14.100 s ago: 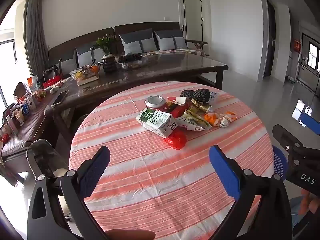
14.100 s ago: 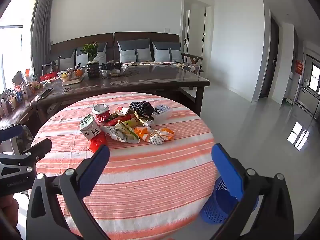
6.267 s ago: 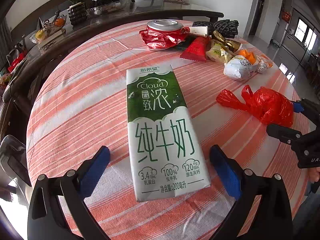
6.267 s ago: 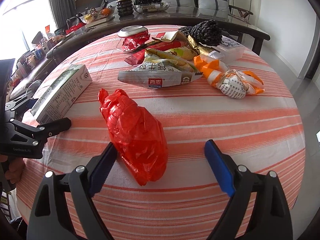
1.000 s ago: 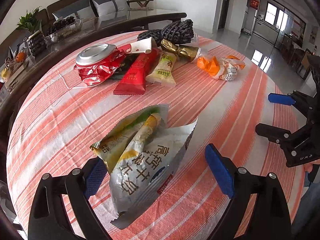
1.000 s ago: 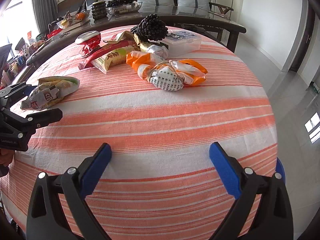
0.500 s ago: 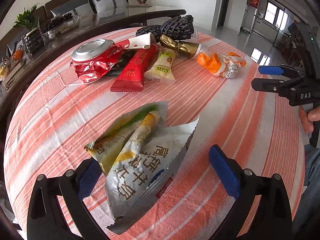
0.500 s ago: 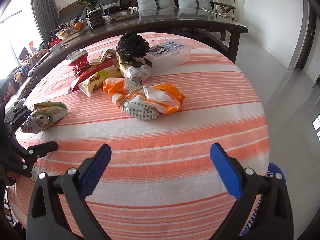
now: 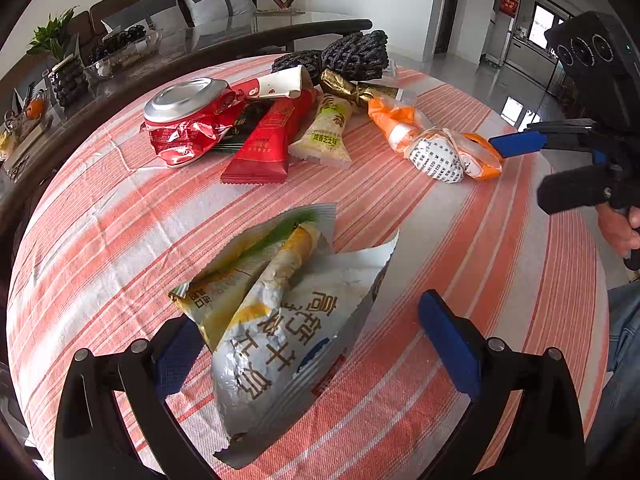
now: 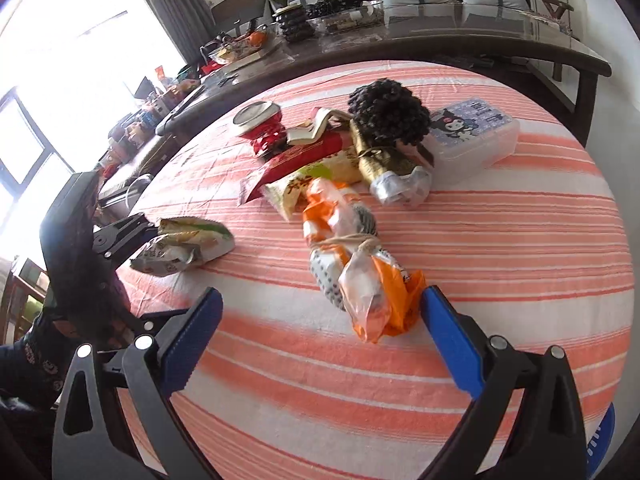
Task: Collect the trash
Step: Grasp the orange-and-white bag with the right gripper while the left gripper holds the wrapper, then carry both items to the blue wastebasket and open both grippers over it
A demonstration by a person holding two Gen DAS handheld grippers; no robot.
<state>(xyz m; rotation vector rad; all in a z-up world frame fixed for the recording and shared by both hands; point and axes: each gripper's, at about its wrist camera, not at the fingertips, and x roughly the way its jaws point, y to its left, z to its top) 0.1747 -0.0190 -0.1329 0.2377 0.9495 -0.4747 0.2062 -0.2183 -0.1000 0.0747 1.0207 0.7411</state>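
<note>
near the table's edge, left tongs (image 9: 312,344) gape around the snack wrapper (image 9: 280,320); right tongs (image 10: 320,328) released over bare cloth (image 10: 500,264)

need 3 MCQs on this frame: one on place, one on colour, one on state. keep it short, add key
1. Where is the silver snack wrapper?
A. between the left gripper's open jaws
B. on top of the crushed can
C. on the floor

2. What colour is the crushed can?
A. green
B. red
C. blue

3. How is the right gripper?
A. shut on the bag
B. shut on nothing
C. open

Answers:
1 A: the wrapper lies on the striped tablecloth between the wide blue pads of the left gripper.
2 B: its crumpled body is red under a silver lid.
3 C: its pads stand wide apart, with the end of the tied orange bag by the right-hand pad and nothing clamped.
</note>
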